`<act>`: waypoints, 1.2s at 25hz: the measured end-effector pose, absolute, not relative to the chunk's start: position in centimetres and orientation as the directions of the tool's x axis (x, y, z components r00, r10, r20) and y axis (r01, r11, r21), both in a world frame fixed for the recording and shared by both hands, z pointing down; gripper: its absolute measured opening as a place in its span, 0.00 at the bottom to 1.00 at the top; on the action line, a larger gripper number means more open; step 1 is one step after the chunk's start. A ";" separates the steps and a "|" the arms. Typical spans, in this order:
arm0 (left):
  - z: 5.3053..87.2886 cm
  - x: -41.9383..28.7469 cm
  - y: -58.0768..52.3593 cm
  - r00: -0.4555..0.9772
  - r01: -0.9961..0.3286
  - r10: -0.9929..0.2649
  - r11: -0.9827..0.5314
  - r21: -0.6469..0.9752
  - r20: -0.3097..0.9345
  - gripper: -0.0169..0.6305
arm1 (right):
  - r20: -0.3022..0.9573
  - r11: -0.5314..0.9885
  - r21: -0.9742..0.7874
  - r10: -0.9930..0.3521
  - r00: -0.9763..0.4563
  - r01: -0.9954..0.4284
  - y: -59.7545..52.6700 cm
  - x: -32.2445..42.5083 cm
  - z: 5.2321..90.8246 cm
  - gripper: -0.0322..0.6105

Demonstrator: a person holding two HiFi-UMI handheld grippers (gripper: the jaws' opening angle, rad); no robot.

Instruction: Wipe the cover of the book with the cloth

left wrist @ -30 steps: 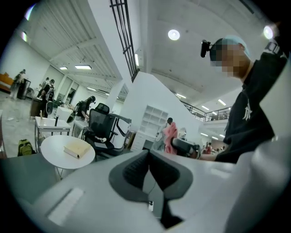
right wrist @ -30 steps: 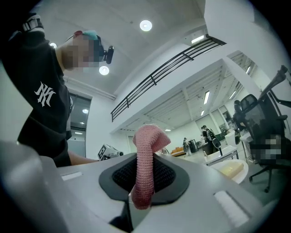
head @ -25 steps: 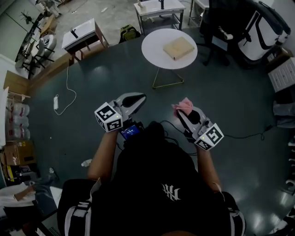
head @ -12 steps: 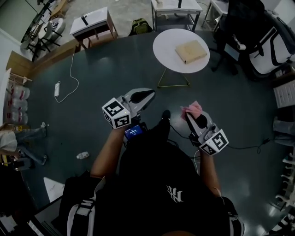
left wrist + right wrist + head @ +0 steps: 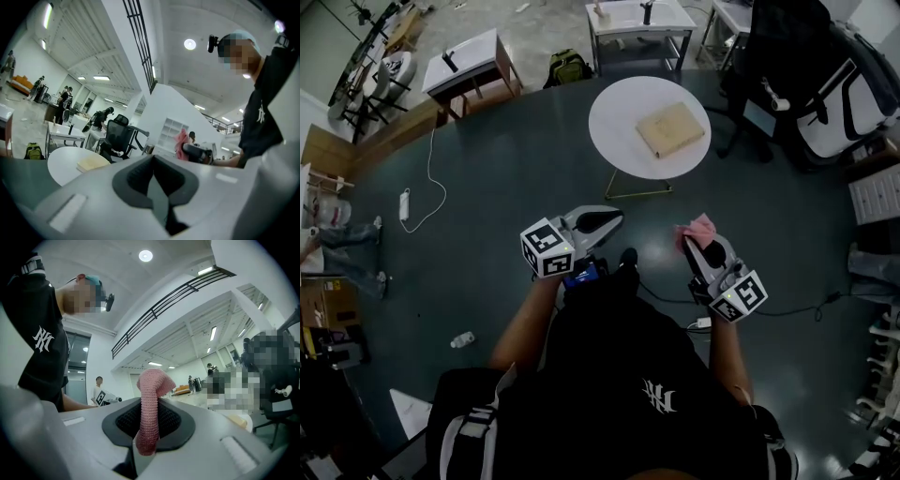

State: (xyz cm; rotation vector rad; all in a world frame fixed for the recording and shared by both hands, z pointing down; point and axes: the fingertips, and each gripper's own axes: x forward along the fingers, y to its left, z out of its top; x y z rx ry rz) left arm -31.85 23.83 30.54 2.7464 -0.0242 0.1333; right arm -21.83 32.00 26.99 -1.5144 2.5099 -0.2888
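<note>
Presently the book (image 5: pixel 671 128) lies flat on the round white table (image 5: pixel 609 112), on the right half of its top and clear of the rim. Its cover is pale tan and plain, with no print that can be made out. Its edges sit at an angle to the head view.

The cloth (image 5: pixel 697 228) is well apart from the book, held in the right gripper (image 5: pixel 701 246). It is pink with a knitted texture. The right gripper view shows it clamped between the two pads, standing upright out of them with its top end folded over. The left gripper (image 5: pixel 153 160) has its jaws closed together with nothing between them. Both grippers are held in front of the person's body, side by side and apart from each other, pointing towards the table.

Surroundings:
- Dark floor (image 5: pixel 506 187) lies between the grippers and the table.
- The table stands on a thin wire base (image 5: pixel 637 185), on the side facing the person.
- A black office chair (image 5: pixel 769 56) stands just beside the table, at its far right.
- Two white desks (image 5: pixel 637 17) (image 5: pixel 464 66) stand beyond the table.
- A green backpack (image 5: pixel 567 67) sits on the floor between the desks.
- A power strip (image 5: pixel 403 202) with a white cable lies on the floor to the left.
</note>
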 end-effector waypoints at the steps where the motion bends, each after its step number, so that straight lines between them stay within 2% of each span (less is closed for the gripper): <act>1: 30.5 -31.2 22.8 0.995 -0.031 0.008 -0.922 0.385 0.099 0.03 | -0.063 0.457 -0.264 -0.887 -0.458 -0.849 30.8 -21.0 26.7 0.13; 11: 30.8 -24.0 11.3 0.996 -0.033 0.003 -0.920 0.389 0.093 0.03 | -0.036 0.475 -0.223 -0.876 -0.480 -0.851 18.9 -13.4 25.5 0.13; 19: 31.5 -20.5 6.9 0.994 -0.071 -0.032 -0.920 0.384 0.108 0.03 | -0.026 0.518 -0.239 -0.849 -0.527 -0.821 13.2 -9.7 26.6 0.13; 25: 32.2 -18.0 5.2 0.984 -0.152 -0.107 -0.917 0.368 0.142 0.03 | -0.049 0.586 -0.256 -0.802 -0.595 -0.769 10.0 -6.6 27.6 0.13; 30: 31.8 -13.6 4.7 0.963 -0.264 -0.223 -0.889 0.375 0.148 0.03 | -0.069 0.686 -0.267 -0.714 -0.697 -0.677 8.3 -2.0 27.7 0.13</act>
